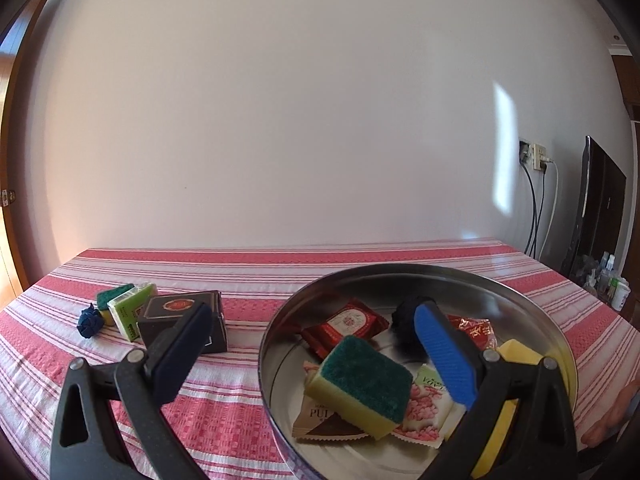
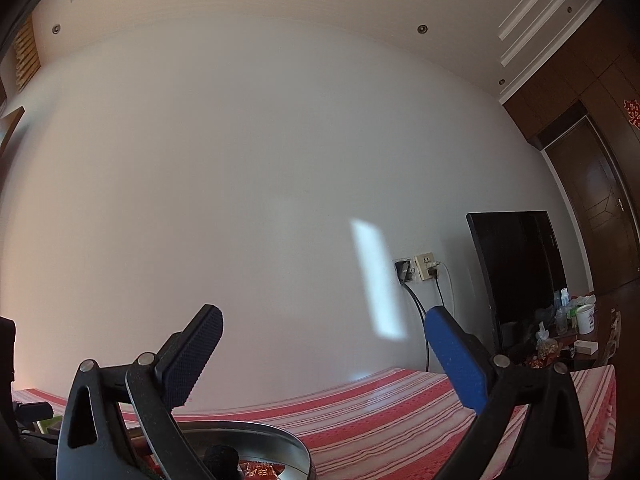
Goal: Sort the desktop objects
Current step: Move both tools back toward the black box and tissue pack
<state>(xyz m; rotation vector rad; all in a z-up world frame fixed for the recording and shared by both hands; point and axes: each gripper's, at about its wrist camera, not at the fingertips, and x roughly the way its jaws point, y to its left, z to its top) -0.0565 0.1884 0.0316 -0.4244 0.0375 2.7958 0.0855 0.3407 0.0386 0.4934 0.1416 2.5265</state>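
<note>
**Now the tin fills up, four items left on the cloth**

Right, the left gripper (image 1: 316, 344) hangs over the near rim of the round metal tin (image 1: 460, 274), jaws spread wide with nothing between them. Under it, at six o'clock inside the tin, a green-topped sponge (image 1: 364, 384) sits tilted on a heap of snack packets (image 1: 344, 322), propped on them rather than lying flat. A dark bundle (image 1: 404, 316) rests toward twelve o'clock in the tin, and a yellow block (image 1: 516, 354) pokes up at three o'clock, against the wall.

Over at nine o'clock from the tin, well apart on the striped tablecloth (image 1: 240, 276), the unsorted cluster waits: a dark box (image 1: 176, 312), a green-and-white packet (image 1: 130, 310) leaning on it, a second sponge (image 1: 114, 296) behind, and a small blue wad (image 1: 89, 322) at the far left.

The right gripper (image 2: 324, 354) points up at the wall, jaws fully apart and empty, the tin's rim just below its left finger; it looks clear of the tin.

My read: the cluster is next, and the left gripper sits nearest it.
</note>
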